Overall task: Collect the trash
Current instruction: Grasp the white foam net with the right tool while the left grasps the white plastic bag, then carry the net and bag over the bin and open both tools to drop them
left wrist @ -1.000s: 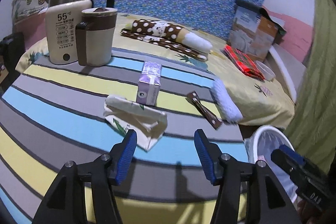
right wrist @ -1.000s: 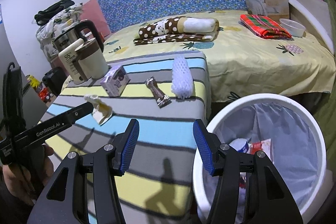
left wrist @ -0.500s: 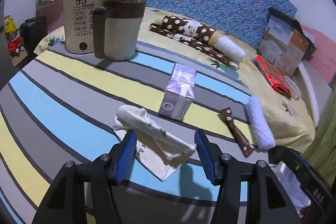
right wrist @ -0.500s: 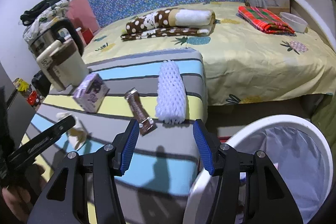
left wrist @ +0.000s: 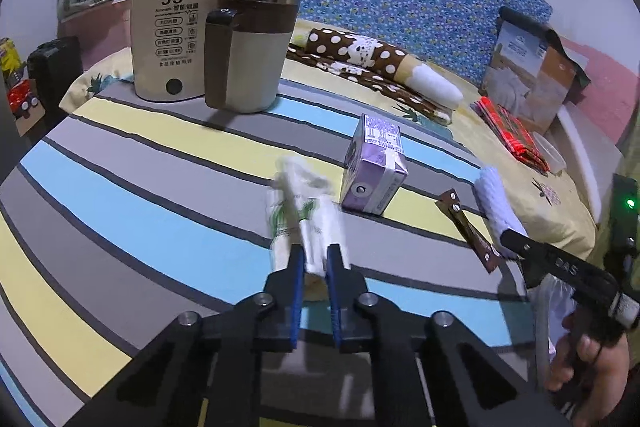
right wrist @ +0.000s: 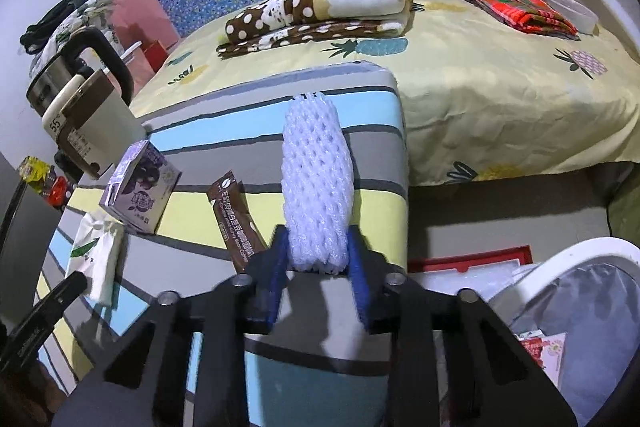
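pickup step, both hands at once: the left tool (left wrist: 312, 267) has just closed and pinches the crumpled white paper wrapper with green print (left wrist: 300, 215) at its tips; the right tool (right wrist: 318, 263) has just closed onto the white foam net sleeve (right wrist: 316, 187) lying straight ahead on the striped worktop (right wrist: 360, 155). next, i reckon, lift and carry both to the white lined bin (right wrist: 580, 267) at the right tool's lower right.
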